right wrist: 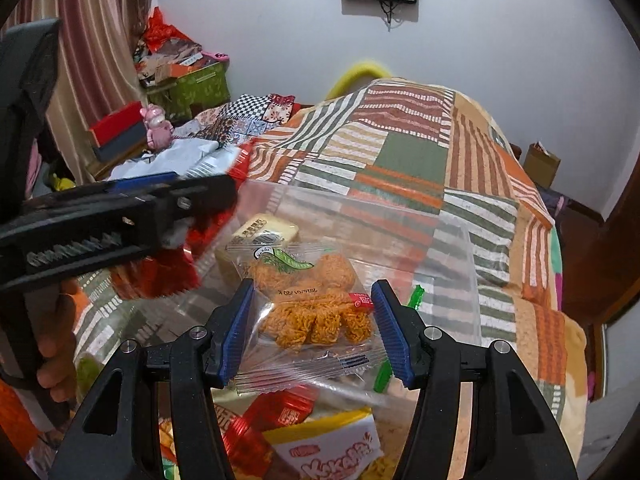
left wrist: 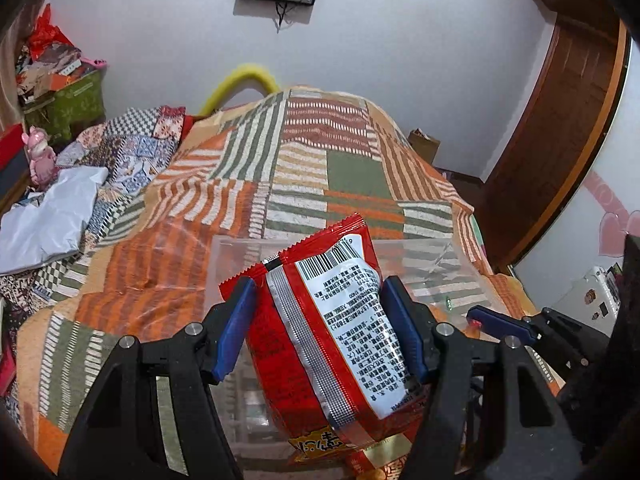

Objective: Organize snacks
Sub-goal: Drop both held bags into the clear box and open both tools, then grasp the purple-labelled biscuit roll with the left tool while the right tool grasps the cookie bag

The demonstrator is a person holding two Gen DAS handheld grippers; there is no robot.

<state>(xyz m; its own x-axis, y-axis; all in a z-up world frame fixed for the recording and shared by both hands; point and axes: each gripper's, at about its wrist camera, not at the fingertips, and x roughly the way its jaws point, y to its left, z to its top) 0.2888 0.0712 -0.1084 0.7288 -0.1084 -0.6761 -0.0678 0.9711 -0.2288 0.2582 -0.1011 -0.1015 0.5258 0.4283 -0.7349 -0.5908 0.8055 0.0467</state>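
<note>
1. Two packets are in hand, one per gripper, both held over the clear plastic bin (right wrist: 456,264) that sits on the striped patchwork blanket (left wrist: 304,168).
2. Left gripper (left wrist: 320,328): your jaws stand about half open and pinch the red foil snack packet (left wrist: 320,320) across its width, its back seam and barcode facing the camera. It is light, crinkly and slick; I judge it may slide if you tilt, so keep the pads on the filled middle, not on the flat sealed edge.
3. Right gripper (right wrist: 312,328): your jaws stand at a similar width, pressing the sides of the clear packet of fried noodle clusters (right wrist: 316,312). The film is soft and the contents look brittle; squeeze no harder, and hold by the film margins.
4. Stock: a yellow-wrapped bar (right wrist: 264,232) already in the bin; red packs and a Kokana pack (right wrist: 336,456) below the right gripper, not yet sorted.
</note>
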